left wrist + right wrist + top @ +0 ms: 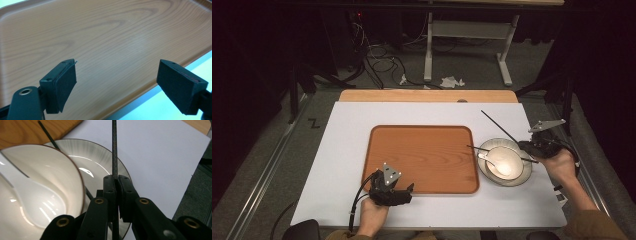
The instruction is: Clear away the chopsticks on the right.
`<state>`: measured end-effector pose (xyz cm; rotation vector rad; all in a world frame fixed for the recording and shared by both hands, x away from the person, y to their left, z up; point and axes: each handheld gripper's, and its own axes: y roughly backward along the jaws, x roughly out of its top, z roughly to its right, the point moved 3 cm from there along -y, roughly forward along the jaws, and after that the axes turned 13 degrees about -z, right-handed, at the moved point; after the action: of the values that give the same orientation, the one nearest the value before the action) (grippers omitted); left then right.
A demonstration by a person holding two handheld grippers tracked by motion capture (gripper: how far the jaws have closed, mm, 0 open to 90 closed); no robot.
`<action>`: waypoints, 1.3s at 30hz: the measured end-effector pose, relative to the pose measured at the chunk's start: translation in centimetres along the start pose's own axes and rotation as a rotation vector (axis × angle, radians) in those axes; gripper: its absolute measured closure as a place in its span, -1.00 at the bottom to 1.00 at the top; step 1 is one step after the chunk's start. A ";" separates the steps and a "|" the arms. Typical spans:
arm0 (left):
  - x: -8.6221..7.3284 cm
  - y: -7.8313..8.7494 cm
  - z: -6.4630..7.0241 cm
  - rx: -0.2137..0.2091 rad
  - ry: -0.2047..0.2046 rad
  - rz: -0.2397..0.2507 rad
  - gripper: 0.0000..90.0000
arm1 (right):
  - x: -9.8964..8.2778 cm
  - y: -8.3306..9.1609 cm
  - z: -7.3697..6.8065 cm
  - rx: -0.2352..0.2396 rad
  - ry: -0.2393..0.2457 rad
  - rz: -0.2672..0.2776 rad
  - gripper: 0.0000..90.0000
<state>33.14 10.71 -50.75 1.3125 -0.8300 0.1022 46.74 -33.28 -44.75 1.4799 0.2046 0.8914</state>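
Here the chopstick is pinched between the right gripper's fingers.

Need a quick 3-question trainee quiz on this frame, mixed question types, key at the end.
1. True or false: the right gripper is shut on a black chopstick.
2. Multiple choice: the white spoon lies in A) the wooden tray, B) the bowl, C) on the bare table.
3. Fill in: the left gripper, with its jaws apart, hovers over the near edge of the ____.

Key
1. True; the chopstick runs up from between its closed jaws.
2. B; the bowl sits on a plate right of the wooden tray.
3. Wooden tray.
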 end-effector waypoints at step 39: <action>3.1 -2.2 1.9 -0.066 -0.113 -0.006 -0.63 | 1.5 3.2 -15.1 0.123 0.118 0.097 0.92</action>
<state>35.56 7.23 -50.68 1.2671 -0.9178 -0.0045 37.05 -21.24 -43.33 1.5633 0.2802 1.0616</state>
